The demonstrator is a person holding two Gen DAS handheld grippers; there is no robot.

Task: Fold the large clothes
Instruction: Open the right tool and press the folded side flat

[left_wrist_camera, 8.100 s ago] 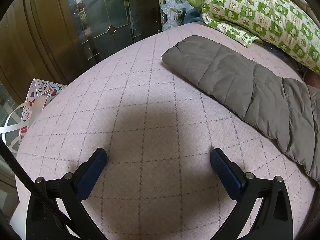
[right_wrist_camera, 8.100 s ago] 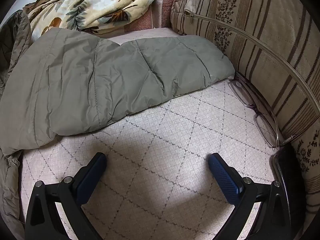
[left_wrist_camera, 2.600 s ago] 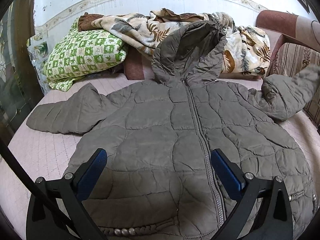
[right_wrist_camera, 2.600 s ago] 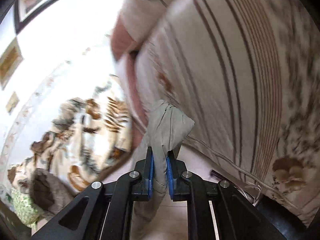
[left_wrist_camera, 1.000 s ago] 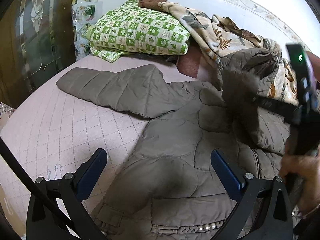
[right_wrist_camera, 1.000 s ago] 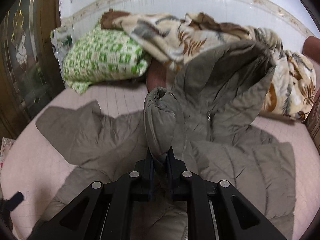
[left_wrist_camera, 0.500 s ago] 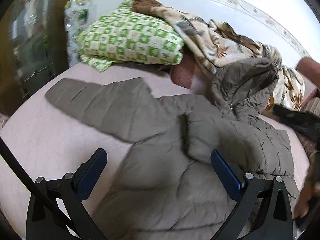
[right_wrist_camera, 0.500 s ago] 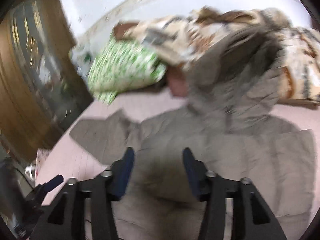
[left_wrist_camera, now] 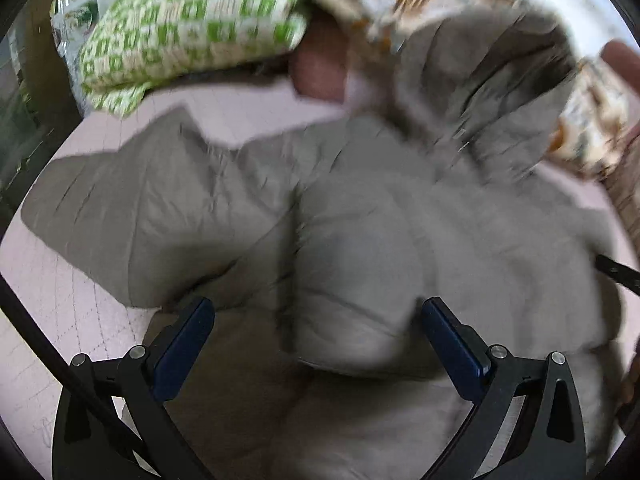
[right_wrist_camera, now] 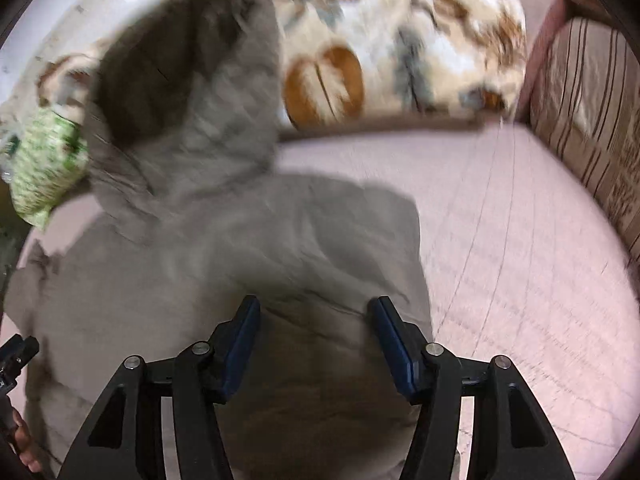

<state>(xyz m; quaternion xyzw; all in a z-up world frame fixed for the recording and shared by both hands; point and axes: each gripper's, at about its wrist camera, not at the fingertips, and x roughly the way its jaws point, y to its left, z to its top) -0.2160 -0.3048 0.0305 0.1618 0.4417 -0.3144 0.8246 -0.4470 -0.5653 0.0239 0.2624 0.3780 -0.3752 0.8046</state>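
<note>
A grey-brown quilted hooded jacket is seen spread front-up on the pink quilted bed, its hood propped toward the leaf-patterned blanket and one sleeve stretched out below the green checked pillow. The other sleeve is laid across the jacket's chest. The left hand-held gripper is held wide open above the jacket, nothing between its pads. The right hand-held gripper is also parted and empty over the jacket's near edge; its jaws have just been opening. The jacket is judged puffy, light, soft and somewhat slippery, so the outstretched sleeve is best pinched at the cuff, deep enough to catch the padding.
</note>
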